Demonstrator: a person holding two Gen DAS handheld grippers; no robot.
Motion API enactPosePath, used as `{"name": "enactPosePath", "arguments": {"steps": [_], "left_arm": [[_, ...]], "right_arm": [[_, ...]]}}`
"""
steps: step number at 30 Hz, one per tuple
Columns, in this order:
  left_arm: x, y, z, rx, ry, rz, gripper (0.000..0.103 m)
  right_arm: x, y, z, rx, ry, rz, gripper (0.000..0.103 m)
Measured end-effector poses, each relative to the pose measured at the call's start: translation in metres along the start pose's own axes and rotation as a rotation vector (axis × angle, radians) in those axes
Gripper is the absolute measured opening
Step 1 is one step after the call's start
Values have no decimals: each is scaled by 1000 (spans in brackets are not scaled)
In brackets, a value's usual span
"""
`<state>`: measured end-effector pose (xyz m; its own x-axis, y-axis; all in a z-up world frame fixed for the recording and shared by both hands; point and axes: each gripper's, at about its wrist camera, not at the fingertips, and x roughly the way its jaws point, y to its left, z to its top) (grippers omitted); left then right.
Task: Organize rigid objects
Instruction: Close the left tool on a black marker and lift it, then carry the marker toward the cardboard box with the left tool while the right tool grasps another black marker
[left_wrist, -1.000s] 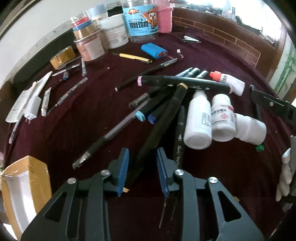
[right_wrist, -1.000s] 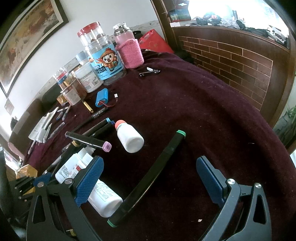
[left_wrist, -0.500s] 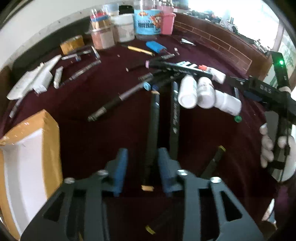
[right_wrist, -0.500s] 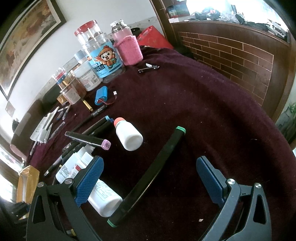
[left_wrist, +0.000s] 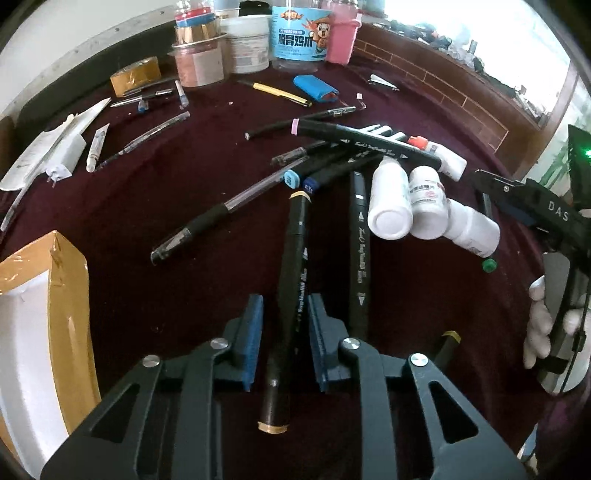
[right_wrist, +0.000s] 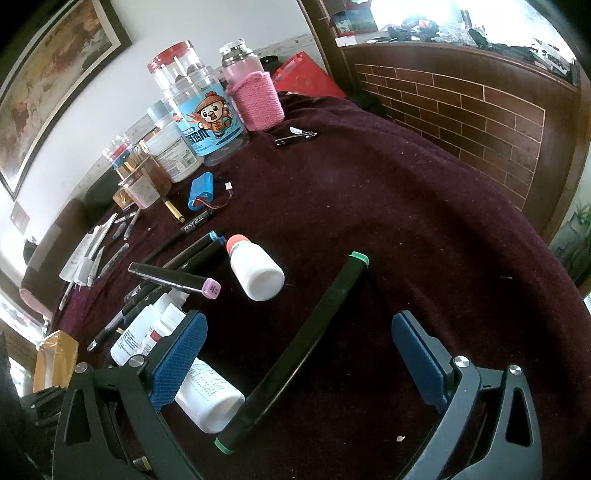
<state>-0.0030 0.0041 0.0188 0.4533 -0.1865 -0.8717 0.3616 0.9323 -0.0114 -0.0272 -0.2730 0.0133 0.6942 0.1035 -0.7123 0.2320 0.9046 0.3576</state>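
A black marker with yellow end caps (left_wrist: 291, 295) lies on the dark red cloth between the pads of my left gripper (left_wrist: 284, 336); the jaws stand slightly apart from it and do not pinch it. Beyond it lies a heap of black markers (left_wrist: 360, 251) and white bottles (left_wrist: 391, 199). My right gripper (right_wrist: 295, 354) is wide open over a black marker with green caps (right_wrist: 306, 343), which lies flat between the jaws. A white bottle with an orange cap (right_wrist: 255, 269) lies just beyond it.
An open cardboard box (left_wrist: 44, 332) stands at the near left. Jars and a pink-sleeved bottle (right_wrist: 251, 96) stand at the far edge, with a blue battery pack (left_wrist: 314, 86) and pens in front. A brick-patterned wall (right_wrist: 480, 110) bounds the right side. The right gripper shows in the left wrist view (left_wrist: 535, 210).
My left gripper pulled the yellow-capped marker back out of the heap toward me, swinging it lengthwise, then eased its jaws off it. The right gripper has barely moved.
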Motion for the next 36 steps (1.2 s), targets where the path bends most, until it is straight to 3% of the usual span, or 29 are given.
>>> {"name": "enactPosePath", "arguments": {"steps": [5,7,10,14,19,24,27,31,36], "left_arm": [[5,-15,6,32,-31,53,21],[4,-10,6,-13,-46,11,13],[-5,2,-1,-95,-78,-33,11],[-46,16,-17,-186,-187,-95,12],[-114,36,-52,-298,-382,-194,12],[-155,52,-80,-327,-470,-191,12],[-164,60,-89,-332,-498,-185,12],[-164,70,-97,-353,-513,-212,12],[-160,79,-110,-381,-501,-223,12]], "right_arm": [[0,0,0,-3,2,-1,98],[0,-2,0,2,1,0,98],[0,-2,0,13,-2,4,98],[0,-2,0,16,-7,2,98],[1,-2,0,17,-3,-7,98],[1,-3,2,16,26,-4,98],[-21,1,-5,17,39,27,97],[-58,37,-23,-94,44,107,97],[-51,113,-50,-287,153,150,97]]}}
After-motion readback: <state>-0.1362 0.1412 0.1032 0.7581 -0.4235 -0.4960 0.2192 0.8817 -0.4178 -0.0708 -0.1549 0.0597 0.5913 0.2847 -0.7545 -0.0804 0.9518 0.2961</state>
